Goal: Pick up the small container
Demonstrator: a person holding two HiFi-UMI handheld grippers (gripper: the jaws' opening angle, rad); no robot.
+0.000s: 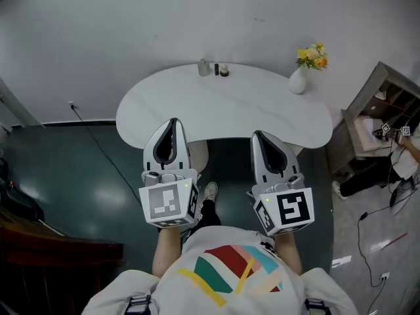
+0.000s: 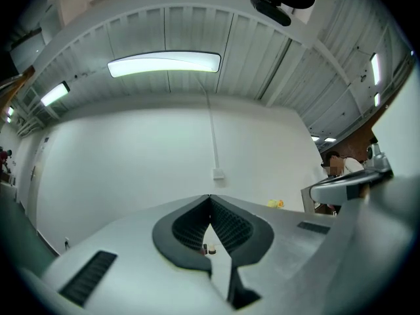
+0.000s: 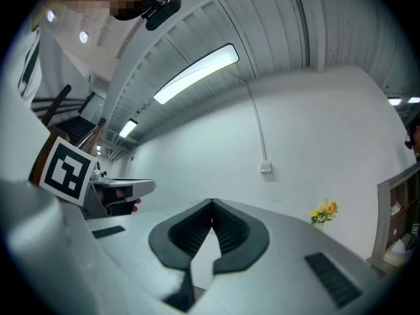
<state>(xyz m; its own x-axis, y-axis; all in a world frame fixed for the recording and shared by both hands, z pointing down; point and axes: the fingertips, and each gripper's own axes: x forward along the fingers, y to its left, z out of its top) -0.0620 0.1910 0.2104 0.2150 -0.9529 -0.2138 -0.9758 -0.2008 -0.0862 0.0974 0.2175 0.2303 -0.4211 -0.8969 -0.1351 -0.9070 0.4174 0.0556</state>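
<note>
**Step in hand: the approach, judged not yet begun.** The white, kidney-shaped desk (image 1: 230, 107) lies ahead of both sets of jaws, its near edge just under their tips. The left gripper (image 1: 173, 122) and the right gripper (image 1: 258, 135) are held side by side close to the person's body. Each has its jaws pressed together at the tips with nothing between them.

The small container (image 1: 203, 67) is taken to be the pale cylinder at the far edge of the desk. It stands well ahead of the jaws and slightly nearer the left gripper's line. Two darker items (image 1: 220, 70) stand just to its right; which of the three is meant cannot be told for certain.

A good pick probably calls for these things:
- spreading one set of jaws before reaching across
- keeping the gripper low and level over the desk
- entering from the container's free left side, so the neighbours are not knocked
- closing on the container's middle

**Surface and room.** A plain white wall (image 1: 131, 25) rises directly beyond the far edge of the desk. That leaves little room past the container, so an overshoot would strike the wall.

The floor (image 1: 72, 182) is dark and glossy, and a cable (image 1: 98, 143) trails across it to the left of the left jaws. A shelf unit (image 1: 384, 97) stands far to the right of the right jaws.

The desk top is smooth and bare in its middle. A white vase (image 1: 298, 82) of yellow flowers (image 1: 312, 56) stands ahead and to the right of the right jaws, well apart from the container.
</note>
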